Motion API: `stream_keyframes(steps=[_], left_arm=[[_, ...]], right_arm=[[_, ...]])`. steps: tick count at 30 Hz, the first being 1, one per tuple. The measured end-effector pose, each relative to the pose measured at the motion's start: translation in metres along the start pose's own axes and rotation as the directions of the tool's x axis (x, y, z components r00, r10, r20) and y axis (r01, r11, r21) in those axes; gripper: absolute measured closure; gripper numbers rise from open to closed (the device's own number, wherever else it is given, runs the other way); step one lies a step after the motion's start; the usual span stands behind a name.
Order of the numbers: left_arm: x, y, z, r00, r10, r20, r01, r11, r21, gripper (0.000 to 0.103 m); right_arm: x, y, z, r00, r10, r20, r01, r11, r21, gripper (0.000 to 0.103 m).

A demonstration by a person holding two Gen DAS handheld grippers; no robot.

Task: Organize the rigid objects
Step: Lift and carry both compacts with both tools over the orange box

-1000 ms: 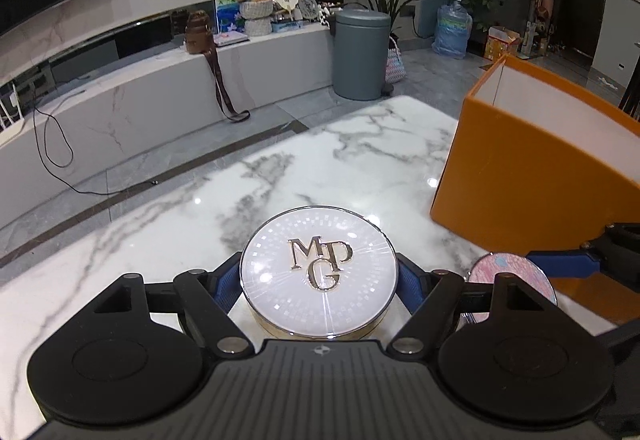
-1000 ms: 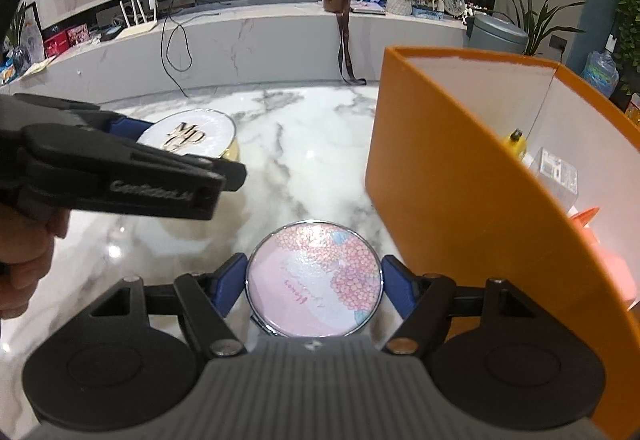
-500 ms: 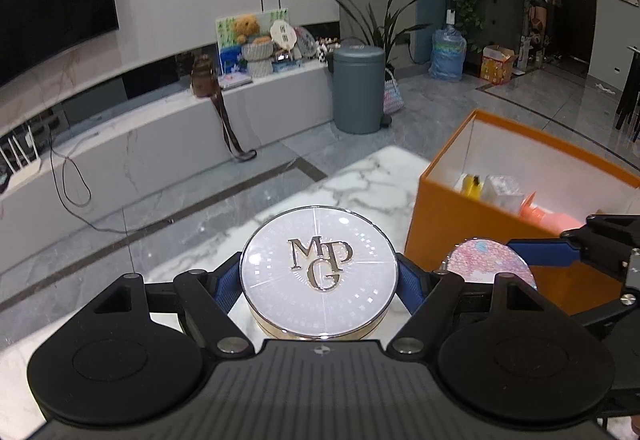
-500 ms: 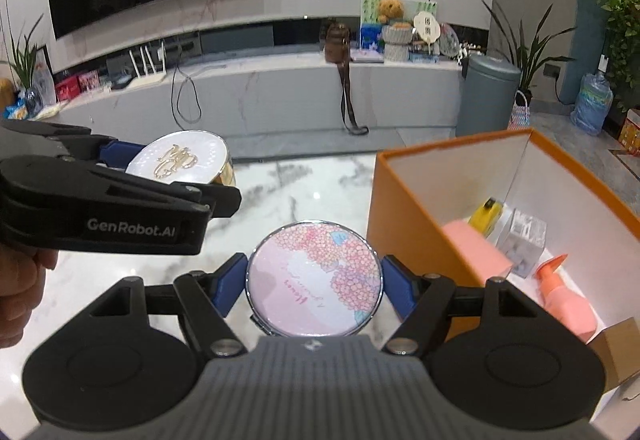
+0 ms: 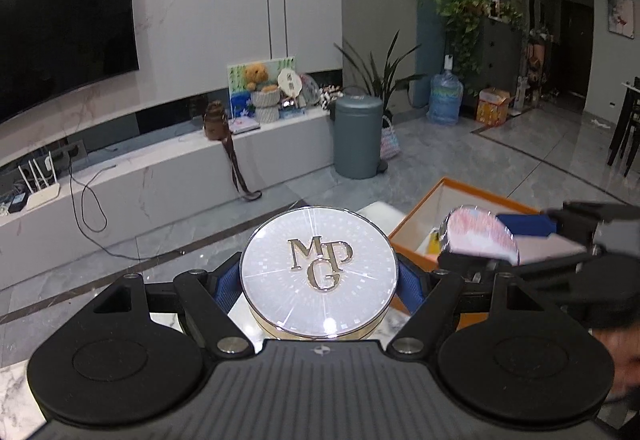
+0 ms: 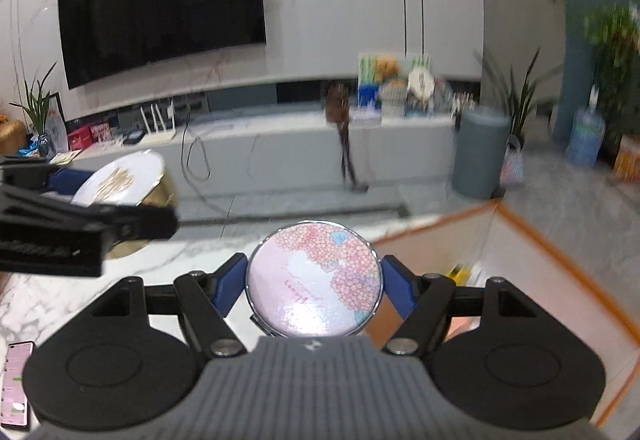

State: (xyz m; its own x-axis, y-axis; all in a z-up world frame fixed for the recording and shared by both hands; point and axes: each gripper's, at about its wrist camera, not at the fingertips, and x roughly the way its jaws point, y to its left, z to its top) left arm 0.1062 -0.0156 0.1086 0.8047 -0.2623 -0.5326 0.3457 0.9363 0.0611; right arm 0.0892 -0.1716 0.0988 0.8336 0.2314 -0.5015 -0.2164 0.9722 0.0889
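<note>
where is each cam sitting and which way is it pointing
Left wrist: on the left gripper, looking forward and down over the MPG compact it clamps, toward the orange box; part of a hand at lower right.
Right wrist: on the right gripper, looking over the floral compact it clamps.
Shared: both compacts, box, TV wall, each other's gripper.

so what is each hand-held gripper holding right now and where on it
The left hand-held gripper clamps the round white MPG compact by opposite sides of its rim. The right hand-held gripper clamps the pink floral compact the same way.
</note>
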Motion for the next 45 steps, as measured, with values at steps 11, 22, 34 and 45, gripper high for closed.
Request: stream_keyframes(steps=[11,22,34,45], left_arm=[[-0.041,-0.056,0.032,0.987,-0.114,0.114,0.106,0.992,0.070,0.015],[-0.003,-0.131,0.054,0.958,-0.252,0.135,0.228,0.958,0.174,0.015],[0.091,-0.169,0.029,0.932,-0.358,-0.057,0.361,0.906,0.222,0.015],[0.142,-0.198,-0.020,0.903,-0.349,-0.249,0.414,0.862,0.291,0.015]], right_arm=[[-0.101,-0.043,0.044,0.987,-0.028,0.157,0.023,0.999,0.030,0.031],[-0.148,-0.111,0.053,0.967,-0.128,0.219,0.111,0.990,0.088,0.031],[-0.104,-0.172,0.029,0.976,-0.211,0.062,0.200,0.970,0.141,0.031],[-0.041,-0.200,-0.006,0.967,-0.194,-0.167,0.214,0.971,0.110,0.031]])
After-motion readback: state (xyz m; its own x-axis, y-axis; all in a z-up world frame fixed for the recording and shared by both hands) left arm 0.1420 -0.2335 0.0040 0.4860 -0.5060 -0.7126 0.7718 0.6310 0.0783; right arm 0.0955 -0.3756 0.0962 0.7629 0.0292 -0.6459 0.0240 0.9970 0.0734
